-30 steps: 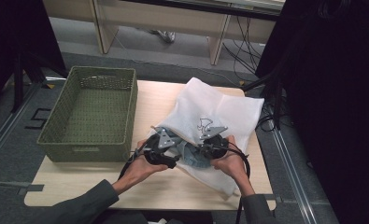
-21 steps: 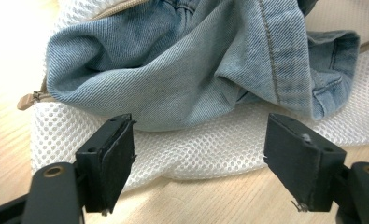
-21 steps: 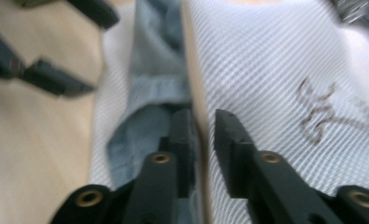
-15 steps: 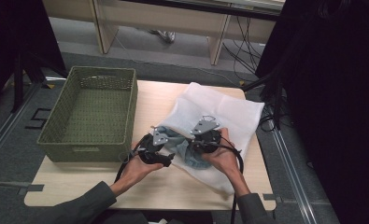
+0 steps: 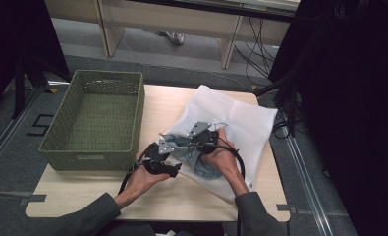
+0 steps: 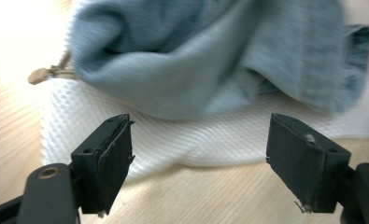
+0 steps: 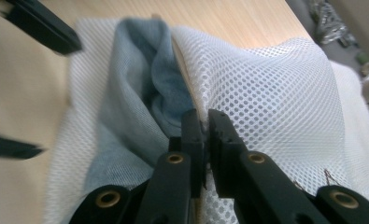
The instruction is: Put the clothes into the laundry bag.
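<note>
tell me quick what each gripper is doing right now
Left gripper: open, holding nothing.
Right gripper: just closed, pinching the edge of the white mesh bag.

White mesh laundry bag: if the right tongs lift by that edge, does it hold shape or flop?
Probably flops: the mesh bag already drapes in soft folds where the right tongs pinch its edge. Likely light itself, but the blue garment half inside may slide and drag the opening down.

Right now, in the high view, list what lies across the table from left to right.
Green woven basket → left claw → right claw, shut on the white mesh bag's edge → far side of the white mesh bag.
</note>
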`<state>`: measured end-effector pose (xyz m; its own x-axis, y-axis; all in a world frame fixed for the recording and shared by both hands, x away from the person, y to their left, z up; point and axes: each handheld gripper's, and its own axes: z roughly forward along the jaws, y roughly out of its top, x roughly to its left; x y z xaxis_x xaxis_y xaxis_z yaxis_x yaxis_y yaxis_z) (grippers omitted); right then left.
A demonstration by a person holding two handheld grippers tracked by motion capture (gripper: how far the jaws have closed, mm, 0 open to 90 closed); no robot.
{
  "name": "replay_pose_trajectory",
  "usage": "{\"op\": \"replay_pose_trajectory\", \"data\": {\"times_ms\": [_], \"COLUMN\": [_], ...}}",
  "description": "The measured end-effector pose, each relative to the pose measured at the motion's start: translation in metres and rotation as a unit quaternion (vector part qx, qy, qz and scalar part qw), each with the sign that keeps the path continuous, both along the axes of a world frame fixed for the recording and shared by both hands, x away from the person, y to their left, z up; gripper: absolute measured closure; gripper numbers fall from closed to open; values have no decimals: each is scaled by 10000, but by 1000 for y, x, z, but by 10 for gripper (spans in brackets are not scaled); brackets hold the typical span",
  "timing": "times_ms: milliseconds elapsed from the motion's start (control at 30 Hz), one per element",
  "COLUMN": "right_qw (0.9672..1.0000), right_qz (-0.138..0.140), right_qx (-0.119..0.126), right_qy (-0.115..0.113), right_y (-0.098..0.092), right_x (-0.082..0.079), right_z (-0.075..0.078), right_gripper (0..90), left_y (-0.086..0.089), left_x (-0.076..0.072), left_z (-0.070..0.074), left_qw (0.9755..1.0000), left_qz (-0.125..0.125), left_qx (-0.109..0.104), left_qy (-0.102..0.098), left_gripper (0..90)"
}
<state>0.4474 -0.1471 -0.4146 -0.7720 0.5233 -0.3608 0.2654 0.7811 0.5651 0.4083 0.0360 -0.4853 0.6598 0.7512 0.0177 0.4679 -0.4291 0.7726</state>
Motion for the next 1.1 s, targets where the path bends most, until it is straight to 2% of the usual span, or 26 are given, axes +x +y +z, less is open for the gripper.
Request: {"op": "replay_pose_trajectory", "data": {"times_ms": [33,67,100,167,200,233,267,300,333,367,400,433,467,500,533,567,600,633,667,700,767,833,967,1033,1067,1100], "right_qw": [9999,9998,9996,9989,9986,9982,9982,9982,9981,9979,9980,9975,9971,9969,9965,9964,9963,9961,9949,9952,9953,9946,9928,9923,9915,9918], "right_qz": [54,132,73,206,113,103,103,28,71,84,119,104,142,171,190,193,114,142,126,112,171,86,87,39,68,-47], "right_qx": [103,146,254,372,468,506,511,539,529,530,564,592,646,664,689,696,725,741,824,848,833,885,953,946,949,923], "right_qy": [31,39,138,211,229,291,279,274,294,353,257,378,366,389,424,438,441,464,564,482,468,530,717,800,883,879], "right_y": [-4,-6,-10,-18,-21,-22,-23,-22,-22,-21,-20,-18,-17,-16,-14,-13,-13,-13,-13,-13,-14,-16,-22,-25,-25,-25], "right_x": [-6,-9,-14,-19,-22,-23,-24,-24,-23,-23,-24,-25,-25,-26,-27,-27,-29,-30,-31,-31,-31,-28,-24,-22,-21,-22], "right_z": [5,8,11,15,15,15,15,15,14,14,12,12,12,12,13,14,15,17,19,20,20,19,9,3,0,-2], "right_gripper": [863,862,862,862,861,861,861,861,861,861,861,861,862,862,862,863,863,864,865,865,866,866,865,864,864,862], "left_y": [0,2,3,3,-1,-2,-5,-7,-9,-12,-15,-17,-23,-24,-28,-30,-32,-37,-41,-41,-43,-47,-44,-35,-32,-25], "left_x": [0,0,1,0,-2,-4,-7,-10,-12,-12,-12,-11,-10,-5,-3,1,5,9,17,22,33,34,28,23,20,18], "left_z": [-1,-1,-1,-2,-3,-3,-4,-3,-3,-3,-3,-3,-5,-3,-4,-2,1,3,7,11,16,9,-6,-8,-8,-6], "left_qw": [10000,9999,9997,9997,9999,9993,9990,9978,9968,9962,9962,9957,9963,9950,9965,9957,9956,9950,9933,9929,9923,9929,9955,9969,9970,9973], "left_qz": [43,-16,-65,-123,-119,-309,-379,-529,-670,-786,-789,-835,-760,-861,-677,-681,-574,-378,-190,-157,22,-2,-125,-209,-235,-321], "left_qx": [-2,100,183,143,-6,80,123,265,290,280,233,274,113,284,117,178,219,32,-139,-141,-259,-138,-276,-358,-398,-355], "left_qy": [-14,-53,-111,-143,-103,-193,-218,-290,-327,-258,-274,-291,-386,-408,-486,-602,-711,-926,-1130,-1172,-1215,-1184,-900,-667,-615,-558], "left_gripper": [217,213,217,231,280,351,392,463,523,560,600,645,676,711,744,753,757,759,762,765,768,763,703,597,528,483]}}
